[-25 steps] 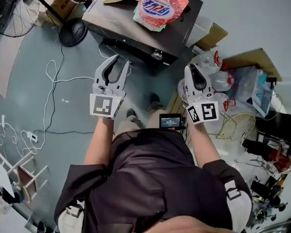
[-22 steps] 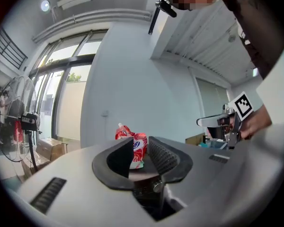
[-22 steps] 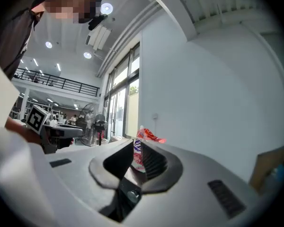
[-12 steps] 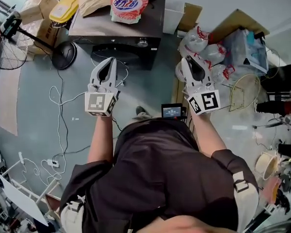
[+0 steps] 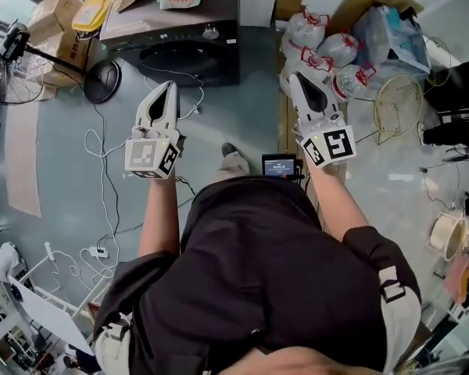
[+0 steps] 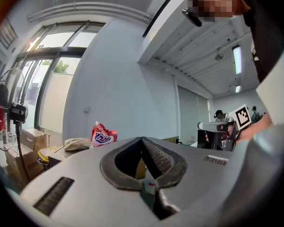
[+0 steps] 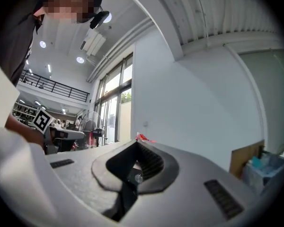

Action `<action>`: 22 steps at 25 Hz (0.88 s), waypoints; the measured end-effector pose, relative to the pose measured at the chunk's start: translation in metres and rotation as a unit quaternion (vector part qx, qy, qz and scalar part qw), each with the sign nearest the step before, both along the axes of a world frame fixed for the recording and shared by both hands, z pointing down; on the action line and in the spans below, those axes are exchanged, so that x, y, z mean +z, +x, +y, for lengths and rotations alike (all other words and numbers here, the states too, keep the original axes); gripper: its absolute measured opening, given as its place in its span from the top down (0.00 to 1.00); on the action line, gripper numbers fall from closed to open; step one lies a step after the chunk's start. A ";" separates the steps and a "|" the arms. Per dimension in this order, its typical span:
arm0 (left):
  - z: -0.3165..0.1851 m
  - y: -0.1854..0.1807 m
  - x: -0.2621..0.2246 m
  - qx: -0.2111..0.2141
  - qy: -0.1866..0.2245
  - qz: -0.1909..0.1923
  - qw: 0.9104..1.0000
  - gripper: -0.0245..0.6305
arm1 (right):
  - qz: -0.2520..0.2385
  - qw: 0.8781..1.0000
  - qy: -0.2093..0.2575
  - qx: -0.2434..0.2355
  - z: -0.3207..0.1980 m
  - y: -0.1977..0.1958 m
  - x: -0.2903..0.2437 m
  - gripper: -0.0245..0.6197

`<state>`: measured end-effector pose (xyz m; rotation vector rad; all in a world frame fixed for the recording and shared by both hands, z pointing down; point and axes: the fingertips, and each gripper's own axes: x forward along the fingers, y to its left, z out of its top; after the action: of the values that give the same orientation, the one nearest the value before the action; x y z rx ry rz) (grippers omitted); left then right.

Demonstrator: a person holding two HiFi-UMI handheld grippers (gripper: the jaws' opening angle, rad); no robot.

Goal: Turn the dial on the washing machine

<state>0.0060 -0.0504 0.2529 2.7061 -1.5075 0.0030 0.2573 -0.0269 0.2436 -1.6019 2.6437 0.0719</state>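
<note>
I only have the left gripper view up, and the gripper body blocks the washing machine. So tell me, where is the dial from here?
Observer: In the head view the dial sits on the front of the washing machine, toward its right end. It is ahead of the left gripper and well apart from it.
Operator: Is the right gripper at the machine?
Observer: No, the right gripper is also short of it, off to its right beside some tied plastic bags.
Operator: Is that one open?
Observer: Its own view shows the jaws together with nothing between them.
</note>
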 end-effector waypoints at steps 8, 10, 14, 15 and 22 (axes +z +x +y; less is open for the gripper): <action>0.128 0.030 0.025 0.030 -0.032 -0.001 0.999 0.97 | -0.014 0.999 -0.024 0.045 0.121 0.028 0.028 0.96; 0.146 0.028 0.026 0.025 -0.036 0.011 0.999 0.97 | -0.018 0.998 -0.027 0.050 0.142 0.030 0.029 0.96; 0.174 0.024 0.021 0.032 -0.036 0.021 0.999 0.97 | -0.012 0.998 -0.020 0.066 0.179 0.028 0.023 0.96; 0.179 0.023 0.018 0.038 -0.032 0.020 0.999 0.97 | -0.005 0.997 -0.015 0.071 0.187 0.025 0.021 0.96; 0.221 -0.005 -0.002 0.073 -0.001 0.023 0.997 0.97 | 0.033 0.994 -0.007 0.101 0.249 -0.015 0.013 0.96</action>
<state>0.0008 0.1711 0.2507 2.7886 -1.2932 -0.0529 0.2422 0.2225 0.2562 -1.8995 2.5238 0.1147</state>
